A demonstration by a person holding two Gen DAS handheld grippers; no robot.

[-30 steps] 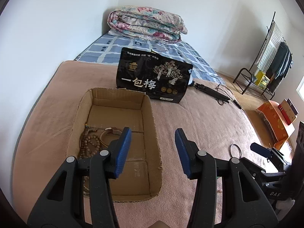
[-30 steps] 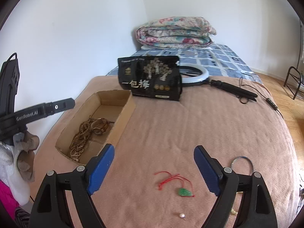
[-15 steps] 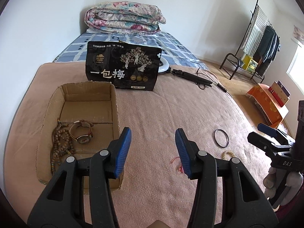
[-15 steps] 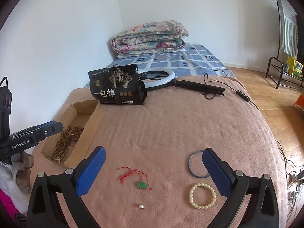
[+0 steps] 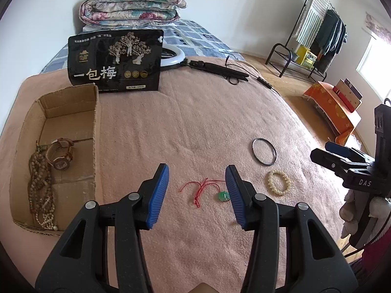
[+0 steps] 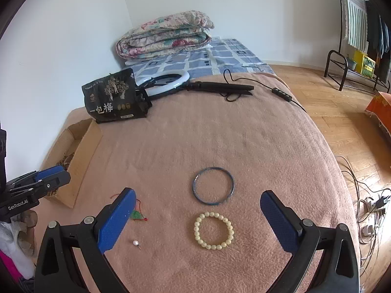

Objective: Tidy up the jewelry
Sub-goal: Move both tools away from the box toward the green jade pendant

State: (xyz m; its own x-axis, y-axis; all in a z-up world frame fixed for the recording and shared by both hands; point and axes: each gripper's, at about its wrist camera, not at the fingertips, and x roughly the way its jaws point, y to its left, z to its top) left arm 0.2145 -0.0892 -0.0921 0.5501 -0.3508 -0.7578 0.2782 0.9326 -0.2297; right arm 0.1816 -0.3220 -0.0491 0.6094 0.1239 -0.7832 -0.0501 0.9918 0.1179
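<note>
Jewelry split, cardboard box [image 5: 95,131] holding bead strands [image 5: 40,190] and probably a watch [image 5: 59,157], pearl bracelet [image 6: 213,230] and dark bangle [image 6: 213,185] on blanket [image 6: 220,134], left gripper [image 5: 196,193] now past the box over red-cord pendant [image 5: 223,195], right gripper [image 6: 198,222] spread wide, both empty.

The right gripper [image 6: 198,216] is wide open at the bottom of the frame, above the pink blanket [image 6: 220,134]. Between its fingers lies a pearl bracelet [image 6: 213,230], and just above it a dark bangle [image 6: 213,185]. Near the left finger are a green pendant [image 6: 136,215] and a small pearl [image 6: 135,243]. A cardboard box [image 6: 80,144] is at left, and the left gripper [image 6: 41,179] is at the left edge.
</note>
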